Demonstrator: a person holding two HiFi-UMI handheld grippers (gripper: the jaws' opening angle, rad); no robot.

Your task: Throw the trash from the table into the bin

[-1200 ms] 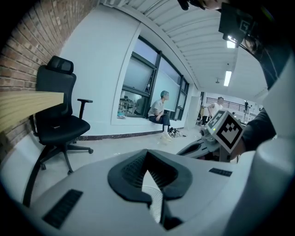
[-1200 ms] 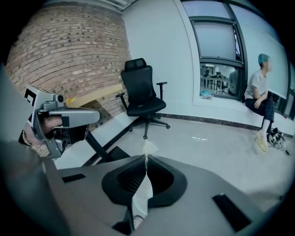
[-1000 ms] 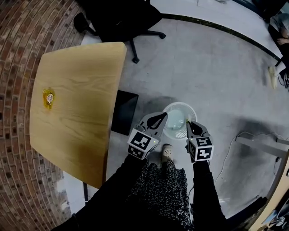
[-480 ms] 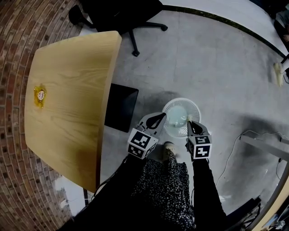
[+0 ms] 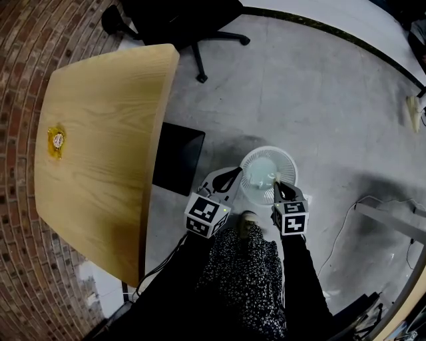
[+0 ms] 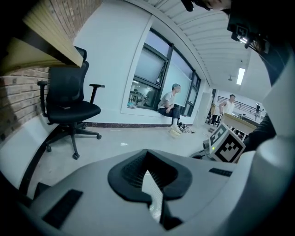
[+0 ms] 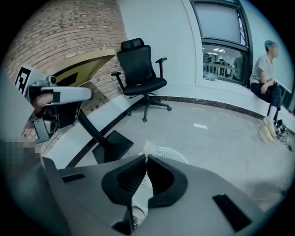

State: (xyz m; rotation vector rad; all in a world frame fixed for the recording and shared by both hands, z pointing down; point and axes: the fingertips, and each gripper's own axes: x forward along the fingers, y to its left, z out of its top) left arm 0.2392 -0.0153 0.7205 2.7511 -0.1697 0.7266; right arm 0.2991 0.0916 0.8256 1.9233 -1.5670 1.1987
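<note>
One wooden table (image 5: pixel 100 146), one mesh bin (image 5: pixel 287 163), two grippers (image 5: pixel 237 172) (image 5: pixel 276 184).
Also one office chair (image 5: pixel 180 16), one yellow wrapper (image 5: pixel 56 141), one pale scrap (image 7: pixel 146 148).

A red brick wall (image 5: pixel 26 40) runs along the left, and the wooden table (image 5: pixel 100 133) stands just beside it on a black base plate (image 5: pixel 178 158). The floor (image 5: pixel 319 100) is smooth grey concrete. On the far side a black office chair (image 5: pixel 180 16) stands near a white wall (image 7: pixel 152 27) with big windows (image 7: pixel 221 41), and a strip light (image 6: pixel 240 76) shines on the ceiling.
</note>
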